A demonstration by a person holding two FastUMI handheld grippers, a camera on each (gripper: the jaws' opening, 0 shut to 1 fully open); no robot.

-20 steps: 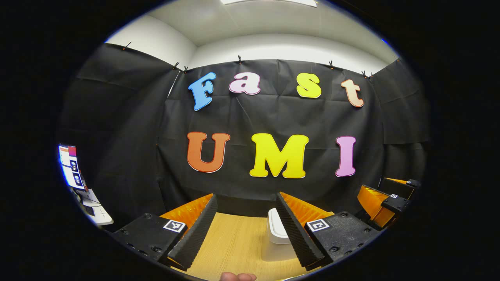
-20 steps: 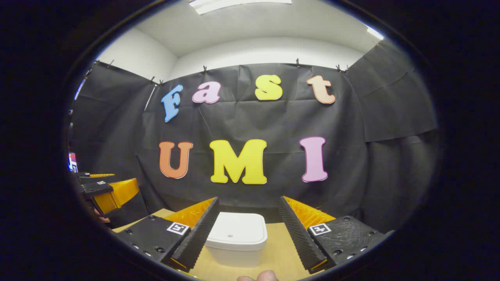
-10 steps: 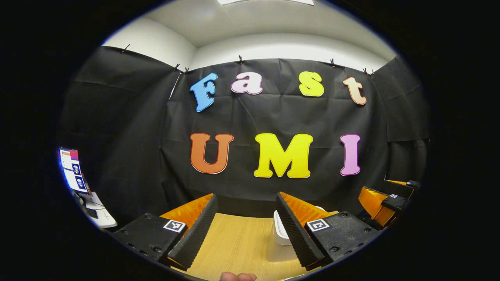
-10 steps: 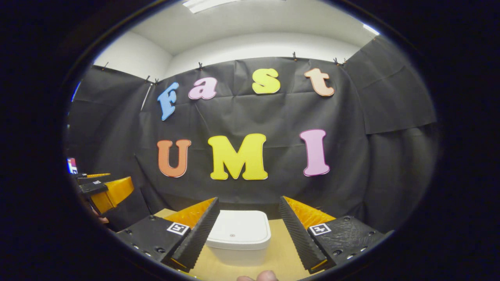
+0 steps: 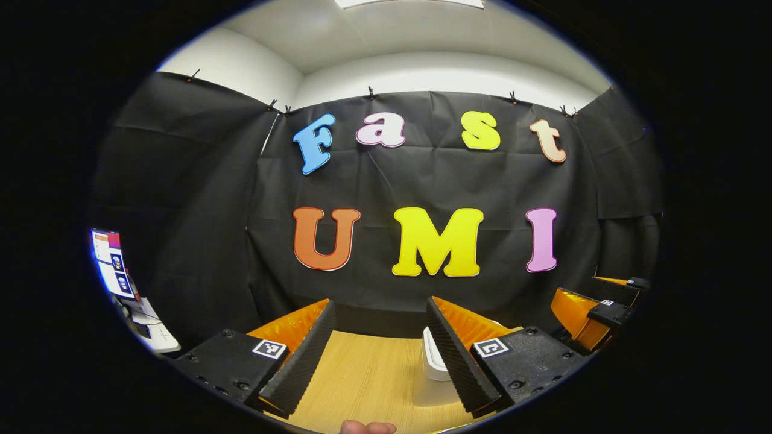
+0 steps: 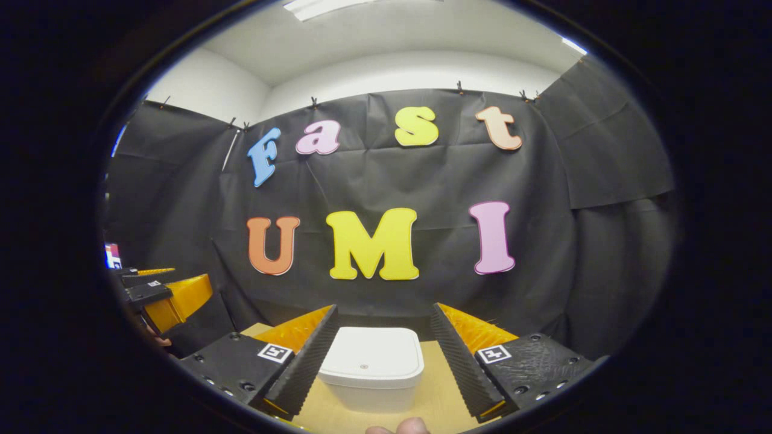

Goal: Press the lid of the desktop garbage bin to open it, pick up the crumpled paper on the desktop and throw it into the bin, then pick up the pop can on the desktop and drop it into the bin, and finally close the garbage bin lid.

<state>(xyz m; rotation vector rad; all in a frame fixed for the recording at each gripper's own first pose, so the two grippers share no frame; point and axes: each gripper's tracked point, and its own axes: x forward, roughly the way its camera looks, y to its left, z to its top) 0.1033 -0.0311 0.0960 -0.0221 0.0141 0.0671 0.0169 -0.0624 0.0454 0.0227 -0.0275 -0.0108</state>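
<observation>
Between the spread right tool (image 6: 383, 337) fingers, white bin (image 6: 371, 371), lid (image 6: 372, 358) down; left tool (image 5: 380, 334) likewise spread.

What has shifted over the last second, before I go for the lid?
Very little. In the right gripper view the garbage bin has drifted slightly right between the open right claw, so that claw eased a touch left. In the left gripper view the bin has slid further behind that claw's finger. Nothing was gripped or released. The lid stays closed; the left claw stays open above the table.
</observation>
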